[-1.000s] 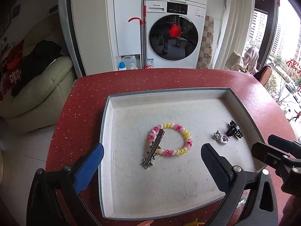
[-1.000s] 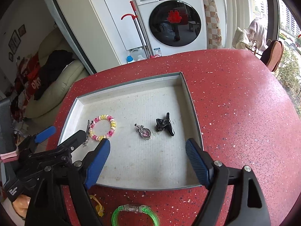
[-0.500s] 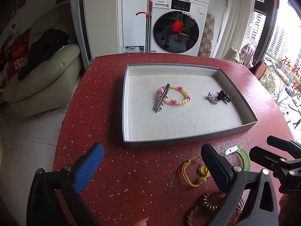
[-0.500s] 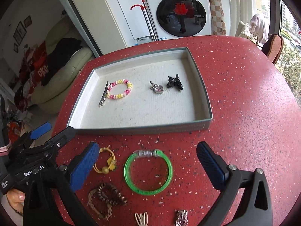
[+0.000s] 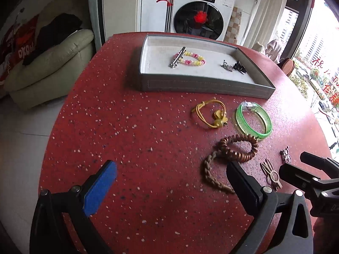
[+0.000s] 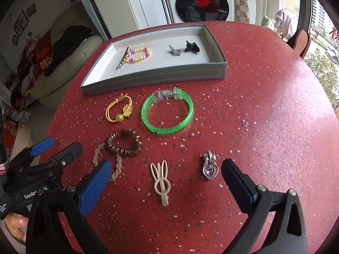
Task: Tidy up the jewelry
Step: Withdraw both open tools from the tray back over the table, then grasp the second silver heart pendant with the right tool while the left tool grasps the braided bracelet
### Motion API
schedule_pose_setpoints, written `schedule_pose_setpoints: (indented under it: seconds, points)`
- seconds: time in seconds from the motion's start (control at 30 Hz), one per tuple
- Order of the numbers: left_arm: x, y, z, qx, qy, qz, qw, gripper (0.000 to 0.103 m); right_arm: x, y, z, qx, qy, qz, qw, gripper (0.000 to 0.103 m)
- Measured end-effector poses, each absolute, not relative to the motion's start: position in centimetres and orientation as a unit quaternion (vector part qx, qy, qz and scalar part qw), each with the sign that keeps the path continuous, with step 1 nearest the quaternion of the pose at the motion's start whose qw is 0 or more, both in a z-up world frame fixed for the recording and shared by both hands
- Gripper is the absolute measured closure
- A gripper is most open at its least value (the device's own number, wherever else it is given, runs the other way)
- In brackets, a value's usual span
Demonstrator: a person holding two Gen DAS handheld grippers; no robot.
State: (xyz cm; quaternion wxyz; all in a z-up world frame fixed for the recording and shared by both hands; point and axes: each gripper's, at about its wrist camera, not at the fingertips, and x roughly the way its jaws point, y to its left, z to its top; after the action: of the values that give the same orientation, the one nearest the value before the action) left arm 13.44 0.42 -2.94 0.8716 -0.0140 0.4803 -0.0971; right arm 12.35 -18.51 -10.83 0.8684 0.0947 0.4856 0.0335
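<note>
While both grippers hang over the red speckled tabletop [image 6: 264, 105], neither one is holding anything. The right gripper [image 6: 167, 182] has its jaws spread as wide as they go, having just finished opening, and nothing is pinched. A cream rabbit-ear hair clip [image 6: 160, 180] and a silver heart-shaped pendant with a purple stone [image 6: 209, 166] lie on the table between its blue-padded fingers [image 6: 93, 187], touching neither one. The left gripper [image 5: 171, 187] has its jaws spread too, with only bare table between them.

From the right wrist view, the grey stitched tray with a pale lining [image 6: 152, 77] sits at 12 o'clock. Inside it, from 9 to 3 o'clock: a silver metal hair clip [image 6: 122, 59] lying across the edge of a pink-and-yellow beaded bracelet [image 6: 138, 55], then a small silver charm [image 6: 175, 50], then a black claw clip [image 6: 192, 46] just beside it.

Still loose on the table near the tray's front wall: a yellow cord hair tie with gold beads [image 6: 119, 111] at about 11 o'clock and a translucent green bangle with a clear clasp [image 6: 167, 112] just right of it. Below those, at around 10 o'clock, a brown coiled hair tie [image 6: 124, 142] overlaps a tan braided cord loop [image 6: 106, 160], which runs right up to the right gripper's blue pad.
</note>
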Motion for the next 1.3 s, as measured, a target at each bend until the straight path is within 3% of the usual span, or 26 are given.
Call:
schedule_pose_setpoints:
  seconds: [0.47, 0.73, 0.83, 1.13, 1.3]
  points:
    - [13.8, -0.7, -3.5, -0.002, 0.496, -0.102, 0.862, 0.000, 10.3, -23.7, -11.9, 0.124, 0.483, -0.050, 0.865, 0.001]
    - [14.0, -2.0, -3.4, 0.025, 0.493, -0.103, 0.864, 0.000, 11.6, -22.9, -12.6, 0.105, 0.488, -0.043, 0.865, 0.025]
    - [13.9, -2.4, -3.4, 0.034, 0.492, -0.105, 0.864, 0.000, 12.4, -22.3, -12.9, 0.091, 0.489, -0.042, 0.866, 0.028]
    - [13.4, -3.8, -4.0, 0.073, 0.492, -0.110, 0.861, 0.012, 13.4, -20.7, -13.1, 0.032, 0.483, -0.053, 0.873, 0.042]
    - [12.9, -4.7, -3.6, 0.091, 0.486, -0.117, 0.862, 0.026, 13.2, -20.4, -13.0, 0.026, 0.478, -0.048, 0.876, 0.047]
